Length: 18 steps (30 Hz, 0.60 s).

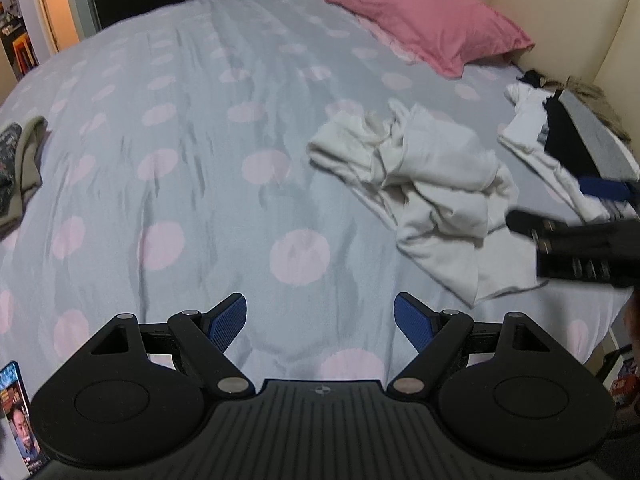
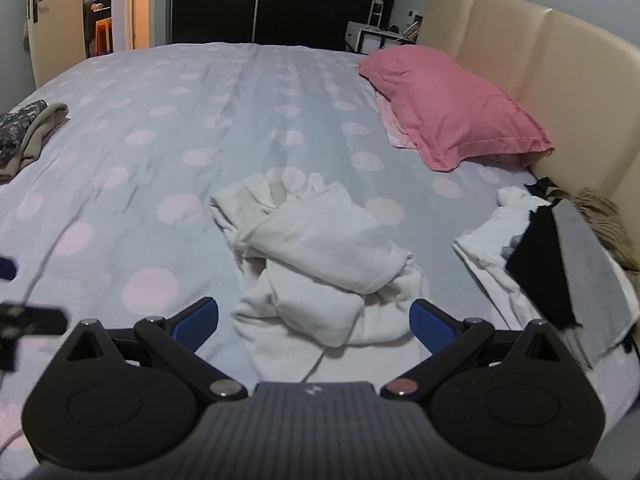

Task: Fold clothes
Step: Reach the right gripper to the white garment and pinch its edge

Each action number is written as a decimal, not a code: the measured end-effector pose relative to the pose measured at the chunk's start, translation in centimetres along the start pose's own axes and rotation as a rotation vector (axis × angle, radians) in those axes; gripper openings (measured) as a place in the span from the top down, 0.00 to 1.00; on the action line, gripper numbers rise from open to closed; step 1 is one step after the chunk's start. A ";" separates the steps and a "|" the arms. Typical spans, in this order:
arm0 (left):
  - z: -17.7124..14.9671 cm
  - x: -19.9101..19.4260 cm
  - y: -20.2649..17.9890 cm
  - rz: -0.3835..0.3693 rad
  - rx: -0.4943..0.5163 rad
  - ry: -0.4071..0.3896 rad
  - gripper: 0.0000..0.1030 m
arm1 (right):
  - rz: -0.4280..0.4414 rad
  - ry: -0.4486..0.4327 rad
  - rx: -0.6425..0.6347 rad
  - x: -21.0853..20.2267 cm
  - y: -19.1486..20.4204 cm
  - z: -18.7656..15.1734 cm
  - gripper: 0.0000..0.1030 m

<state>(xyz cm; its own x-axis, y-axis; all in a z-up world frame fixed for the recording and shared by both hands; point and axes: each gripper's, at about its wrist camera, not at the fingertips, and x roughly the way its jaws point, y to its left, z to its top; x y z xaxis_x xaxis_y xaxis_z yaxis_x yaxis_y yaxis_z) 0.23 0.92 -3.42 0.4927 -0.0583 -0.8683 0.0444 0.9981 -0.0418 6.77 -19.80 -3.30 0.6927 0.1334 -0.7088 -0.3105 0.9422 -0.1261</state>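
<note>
**Folding not yet begun: white garment crumpled on the bed, both grippers empty**

Item 1. White garment. Lies in a crumpled heap on the dotted bedspread, on the near side of the pink pillow. No flat panel, straight edge or finished fold is seen on it. It is judged wholly unfolded.

Item 2. Mixed pile of clothes. White, black and grey pieces are heaped below the pink pillow, beside the cream headboard. They are loosely stacked, not folded; whether any single piece is folded cannot be told.

Item 3. Olive and patterned clothes. Set far across the bed from the pink pillow, at the opposite edge. Their state is unclear: partly cut off by the frame.

Item 4. Right gripper. Held wide apart, nothing between the blue pads; positioned just over the near edge of the white garment, away from the pillow.

Item 5. Left gripper. Also spread wide and empty, over bare bedspread, well to the side of the white garment away from the pillow.

Remaining, as judged: the garment is to be seized, spread flat and folded; the piles follow.
</note>
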 end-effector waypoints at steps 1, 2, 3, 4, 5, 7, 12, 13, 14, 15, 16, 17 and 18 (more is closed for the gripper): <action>-0.1 0.3 0.0 -0.005 0.002 0.014 0.21 | 0.013 0.009 0.006 0.8 -0.4 0.0 0.01; -0.3 0.5 -0.1 -0.008 0.004 0.027 0.21 | 0.035 0.014 0.015 1.6 -0.7 0.1 0.01; -0.4 0.7 -0.1 -0.009 0.008 0.040 0.21 | 0.056 0.019 0.024 2.4 -1.0 0.1 0.01; -0.5 0.9 -0.2 -0.010 0.011 0.053 0.21 | 0.071 0.018 0.019 3.1 -1.0 0.2 0.01; -0.6 1.2 -0.3 -0.012 0.015 0.068 0.21 | 0.086 0.016 0.012 3.9 -1.1 0.2 0.01; -1.0 1.8 -0.2 -0.013 0.016 0.102 0.21 | 0.096 0.020 -0.034 5.3 -0.7 0.5 0.01; -1.8 3.3 0.5 0.000 -0.004 0.175 0.21 | 0.107 0.043 -0.107 9.1 0.5 1.0 0.02; -1.9 3.5 0.6 0.001 -0.008 0.184 0.21 | 0.106 0.039 -0.126 9.7 0.8 1.2 0.02; -2.0 3.6 0.8 0.003 -0.012 0.190 0.21 | 0.104 0.035 -0.144 10.4 1.2 1.3 0.02; -2.0 3.7 1.0 0.005 -0.015 0.193 0.21 | 0.102 0.031 -0.163 11.0 1.5 1.5 0.03; -2.0 3.8 1.2 0.007 -0.018 0.196 0.21 | 0.094 0.022 -0.186 11.6 1.8 1.7 0.04; -2.0 3.9 1.4 0.008 -0.020 0.199 0.21 | 0.086 0.011 -0.203 12.4 2.1 2.0 0.05; -2.0 3.9 1.6 0.007 -0.023 0.203 0.21 | 0.083 0.006 -0.205 13.0 2.2 2.2 0.05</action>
<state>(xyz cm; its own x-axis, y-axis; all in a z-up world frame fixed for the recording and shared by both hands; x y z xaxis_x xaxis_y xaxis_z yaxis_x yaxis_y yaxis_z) 0.50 2.31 -7.90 0.3076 -0.0487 -0.9503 0.0204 0.9988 -0.0446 16.50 -15.32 -11.23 0.6554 0.2050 -0.7269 -0.4924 0.8458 -0.2054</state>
